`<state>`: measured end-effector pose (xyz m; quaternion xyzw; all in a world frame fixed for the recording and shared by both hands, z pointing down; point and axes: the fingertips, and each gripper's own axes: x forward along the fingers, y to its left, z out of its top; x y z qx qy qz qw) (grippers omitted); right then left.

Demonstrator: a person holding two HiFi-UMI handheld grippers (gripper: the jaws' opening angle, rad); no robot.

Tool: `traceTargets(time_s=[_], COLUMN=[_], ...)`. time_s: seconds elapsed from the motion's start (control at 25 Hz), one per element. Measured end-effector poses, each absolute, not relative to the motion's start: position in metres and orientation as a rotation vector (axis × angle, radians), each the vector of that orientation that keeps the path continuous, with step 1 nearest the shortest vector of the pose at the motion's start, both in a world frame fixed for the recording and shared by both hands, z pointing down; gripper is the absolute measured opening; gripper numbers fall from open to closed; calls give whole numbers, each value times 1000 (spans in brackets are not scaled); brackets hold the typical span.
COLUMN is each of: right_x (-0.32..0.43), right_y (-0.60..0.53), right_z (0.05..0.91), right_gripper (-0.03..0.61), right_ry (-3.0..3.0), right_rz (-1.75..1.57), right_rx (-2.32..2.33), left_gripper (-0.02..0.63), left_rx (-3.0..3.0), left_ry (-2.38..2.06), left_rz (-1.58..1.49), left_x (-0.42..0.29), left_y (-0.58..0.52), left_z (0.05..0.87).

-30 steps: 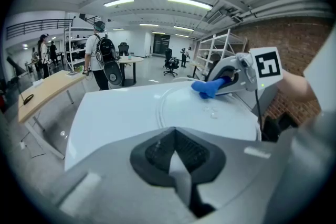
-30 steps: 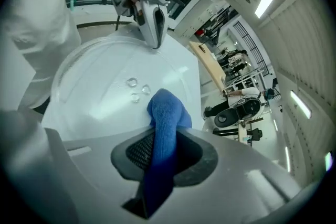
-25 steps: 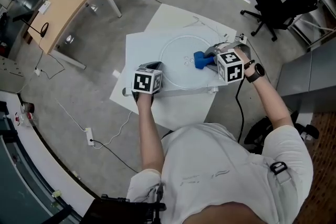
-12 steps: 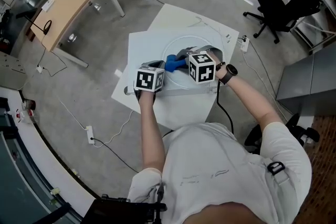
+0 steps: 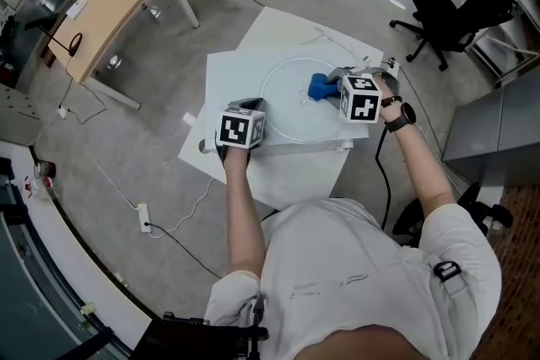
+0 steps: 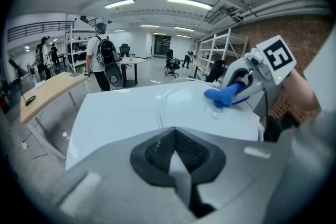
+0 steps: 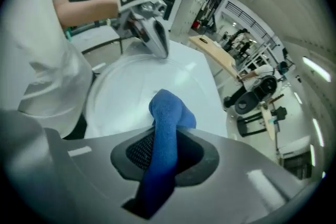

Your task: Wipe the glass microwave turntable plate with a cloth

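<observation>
Glass turntable plate [image 5: 287, 120] lying flat on the white desk [image 5: 232, 80]. The right claw [image 5: 333, 88] is clamped on a blue cloth [image 5: 320, 86], whose free end rests on the plate's far-right part. The left claw [image 6: 176, 150], jaws together, points down at the plate's near-left rim; whether it pinches the rim itself is not clear. The two claws are well apart.
</observation>
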<state>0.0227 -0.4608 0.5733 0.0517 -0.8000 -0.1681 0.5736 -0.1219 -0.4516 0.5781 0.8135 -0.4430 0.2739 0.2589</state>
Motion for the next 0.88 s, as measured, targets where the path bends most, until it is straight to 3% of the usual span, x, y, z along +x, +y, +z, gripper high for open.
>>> traceTargets(time_s=[0.24,0.48,0.68,0.88], right_x=[-14,-71,-18,31], right_y=[-391,-443,-509,-468], right_z=[574,572,575,570], right_gripper=[77,87,83,75], right_ry=[-1980,-2123,-1904,-1851], right_rz=[-431,-460,-479,-336], right_rx=[-216,115,460,309], left_gripper=[2,2,2,2], left_rx=[2208,2203,2212,2218], left_ry=[-1219,-1220,-1198,-1204], left_rz=[759,760,752,761], left_x=[-124,-125,-122,-120], left_y=[-452,-454,-454,-451], left_z=[573,574,575,574])
